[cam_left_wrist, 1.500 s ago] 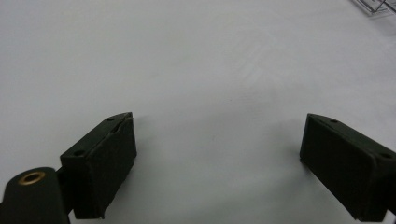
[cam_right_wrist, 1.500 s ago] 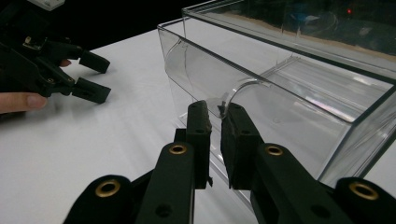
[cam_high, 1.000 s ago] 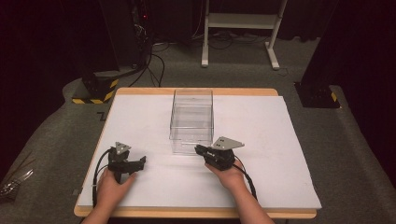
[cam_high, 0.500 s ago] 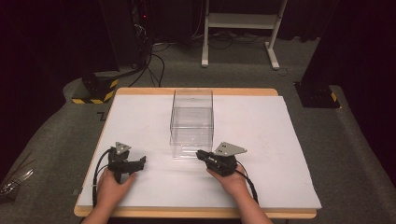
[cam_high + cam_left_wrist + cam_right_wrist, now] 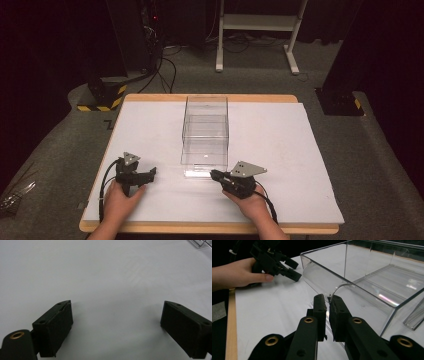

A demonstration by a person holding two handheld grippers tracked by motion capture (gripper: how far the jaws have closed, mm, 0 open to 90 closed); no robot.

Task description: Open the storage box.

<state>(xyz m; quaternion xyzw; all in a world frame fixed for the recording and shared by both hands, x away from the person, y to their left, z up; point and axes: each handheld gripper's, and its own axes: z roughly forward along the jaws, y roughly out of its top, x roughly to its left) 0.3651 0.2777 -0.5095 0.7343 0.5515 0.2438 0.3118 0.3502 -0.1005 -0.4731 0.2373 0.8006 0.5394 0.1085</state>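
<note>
The clear box (image 5: pixel 205 134) stands on the worktop (image 5: pixel 280 145), about midway across it. The left gripper (image 5: pixel 150 173) lies nearer the person and left of the box, well apart from it. The right gripper (image 5: pixel 215 174) sits just before the box's near wall, its fingers (image 5: pixel 320 305) at that wall's edge.

Dim workroom around a white-topped wooden table

A wooden table (image 5: pixel 210 98) with a pale edge carries a white sheet (image 5: pixel 280 145) across nearly its whole top and stands on grey carpet floor (image 5: pixel 60 165). Far behind it, a white metal stand (image 5: pixel 260 22) with two legs rises from the floor, black cables (image 5: pixel 165 70) trailing just left of it. Black bases with yellow-and-black hazard stripes (image 5: pixel 102 95) sit at the far left and far right. The far wall lies in darkness; light falls chiefly on the table.
</note>
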